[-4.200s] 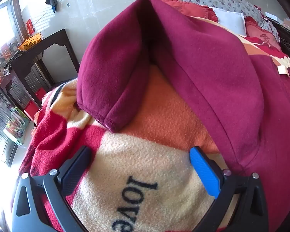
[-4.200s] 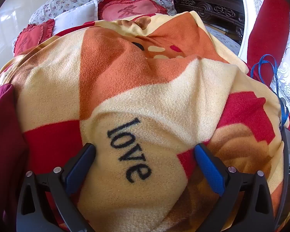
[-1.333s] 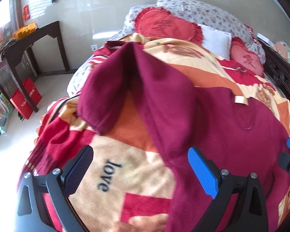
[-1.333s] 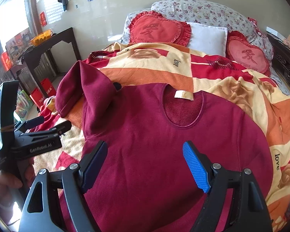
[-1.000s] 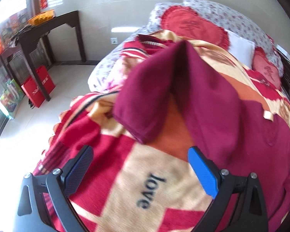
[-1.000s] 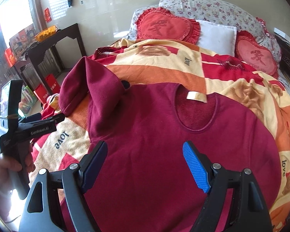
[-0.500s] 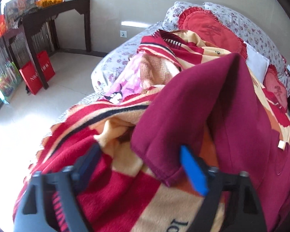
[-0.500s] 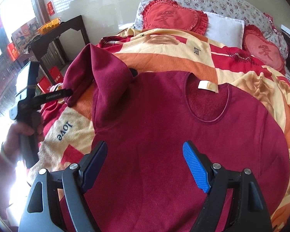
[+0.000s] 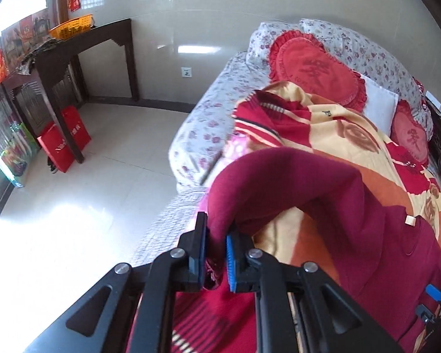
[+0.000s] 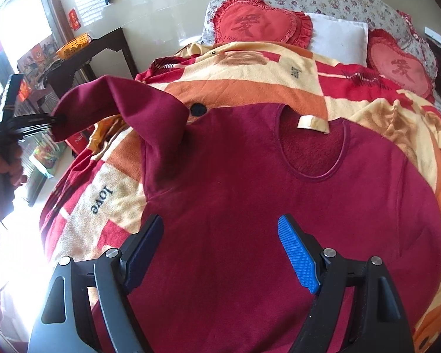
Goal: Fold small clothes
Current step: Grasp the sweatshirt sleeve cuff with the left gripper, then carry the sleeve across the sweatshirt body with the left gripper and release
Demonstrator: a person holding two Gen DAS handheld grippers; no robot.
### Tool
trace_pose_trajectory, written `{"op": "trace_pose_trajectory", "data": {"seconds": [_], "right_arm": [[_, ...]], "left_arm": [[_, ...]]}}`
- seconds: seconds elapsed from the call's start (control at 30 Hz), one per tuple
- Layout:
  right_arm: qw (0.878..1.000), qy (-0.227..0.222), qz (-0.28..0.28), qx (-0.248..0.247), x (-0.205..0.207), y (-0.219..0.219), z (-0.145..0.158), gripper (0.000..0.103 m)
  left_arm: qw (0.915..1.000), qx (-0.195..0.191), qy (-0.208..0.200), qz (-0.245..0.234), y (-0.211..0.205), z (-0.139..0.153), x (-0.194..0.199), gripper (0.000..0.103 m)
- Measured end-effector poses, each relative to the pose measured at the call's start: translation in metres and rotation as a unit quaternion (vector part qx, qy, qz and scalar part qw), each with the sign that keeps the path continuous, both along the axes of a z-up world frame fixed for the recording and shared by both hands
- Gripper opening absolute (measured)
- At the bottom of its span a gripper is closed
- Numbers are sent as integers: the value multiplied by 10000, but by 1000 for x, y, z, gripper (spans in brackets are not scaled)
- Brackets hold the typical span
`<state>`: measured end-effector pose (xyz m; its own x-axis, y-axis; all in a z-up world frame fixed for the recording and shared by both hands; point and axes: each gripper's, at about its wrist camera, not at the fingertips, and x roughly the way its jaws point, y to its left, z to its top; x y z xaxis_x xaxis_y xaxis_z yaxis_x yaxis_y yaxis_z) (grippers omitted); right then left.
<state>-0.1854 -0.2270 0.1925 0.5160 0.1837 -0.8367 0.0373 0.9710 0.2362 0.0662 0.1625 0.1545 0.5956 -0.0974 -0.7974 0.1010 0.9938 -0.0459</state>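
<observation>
Left tongs (image 9: 216, 253), wide apart half a second ago, now clamped on the cuff of the maroon sweater's (image 10: 264, 194) sleeve (image 10: 117, 100), lifted at upper left. Right tongs (image 10: 220, 253) wide, empty, above the body spread on the bed's blanket (image 10: 250, 88). Ready, likely, for folding inward.

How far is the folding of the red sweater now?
Done: the sweater lies flat on the blanket, neck label up. In hand: the left tongs are shut on the sleeve cuff and hold it off the blanket. Left: no fold shows yet on the body; the right tongs hang open above it.
</observation>
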Motion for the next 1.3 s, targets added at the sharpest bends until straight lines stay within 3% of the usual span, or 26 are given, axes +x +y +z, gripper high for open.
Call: {"op": "trace_pose_trajectory", "data": {"seconds": [0.13, 0.3, 0.4, 0.57, 0.7, 0.83, 0.97, 1.03, 1.2, 1.3], "right_arm": [[10000, 0, 96, -18, 0, 6, 0, 64], [9999, -52, 93, 11, -1, 4, 2, 64], [10000, -39, -1, 79, -1, -2, 0, 64], [9997, -76, -135, 169, -7, -14, 0, 64], [9990, -132, -379, 211, -13, -34, 2, 64], [9972, -164, -672, 266, -22, -57, 5, 64], [9948, -193, -969, 236, -34, -80, 9, 64], [9933, -198, -1127, 171, -41, -93, 11, 64], [9867, -92, -1620, 122, -56, -129, 9, 64], [9831, 33, -1809, 287, -60, -144, 3, 64]], "left_arm": [[9997, 87, 169, -120, 27, 15, -8, 11], [9975, 244, 191, -640, 41, 50, -35, 11], [9941, 134, 83, -1072, 40, 81, -59, 12], [9854, -258, -156, -1674, 16, 130, -99, 12], [9692, -523, -225, -2397, -42, 145, -130, 12], [9454, -713, -48, -3181, -128, 128, -160, 12], [9224, -986, 372, -3717, -220, 87, -175, 12], [9158, -1047, 551, -3838, -265, 59, -175, 12], [9128, -936, 1169, -3800, -348, -25, -177, 14], [9071, -789, 1739, -3751, -363, -56, -178, 18]]}}
